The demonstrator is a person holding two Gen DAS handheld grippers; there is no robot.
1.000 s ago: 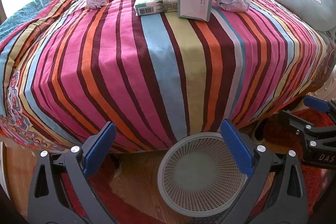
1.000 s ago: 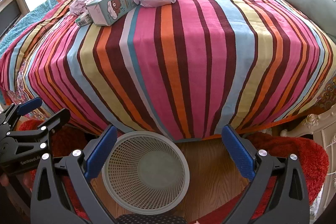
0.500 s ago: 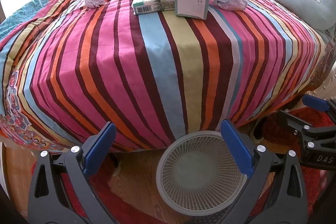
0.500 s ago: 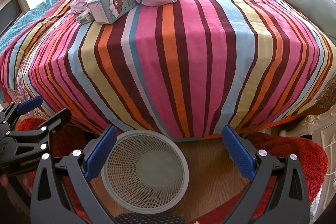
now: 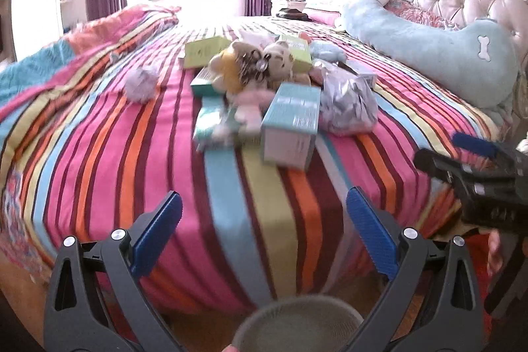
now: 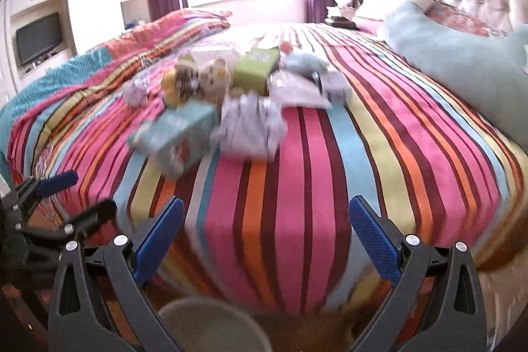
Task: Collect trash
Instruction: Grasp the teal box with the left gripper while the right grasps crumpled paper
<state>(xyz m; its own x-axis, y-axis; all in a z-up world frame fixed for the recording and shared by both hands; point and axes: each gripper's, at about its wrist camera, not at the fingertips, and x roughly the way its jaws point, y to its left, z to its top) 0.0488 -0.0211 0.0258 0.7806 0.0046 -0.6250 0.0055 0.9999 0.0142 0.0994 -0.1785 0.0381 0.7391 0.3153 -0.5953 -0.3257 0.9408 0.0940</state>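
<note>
Left gripper [image 5: 264, 216] and right gripper [image 6: 266, 223]: jaws spread wide, nothing between them, both over the near edge of the striped bed [image 5: 138, 134]. Trash clustered mid-bed: teal box [image 5: 290, 127] on its side, touching crumpled paper [image 5: 349, 104] to its right; small paper ball [image 5: 142, 83] well apart to the left; flat carton [image 5: 214, 121] just beside the box. Plush toys [image 5: 250, 68] behind, green box [image 6: 255, 68] among them. Mesh wastebasket [image 5: 297, 329] on the floor below the bed edge, only its rim showing. Blue bolster pillow [image 5: 429, 48] along the headboard.
</note>
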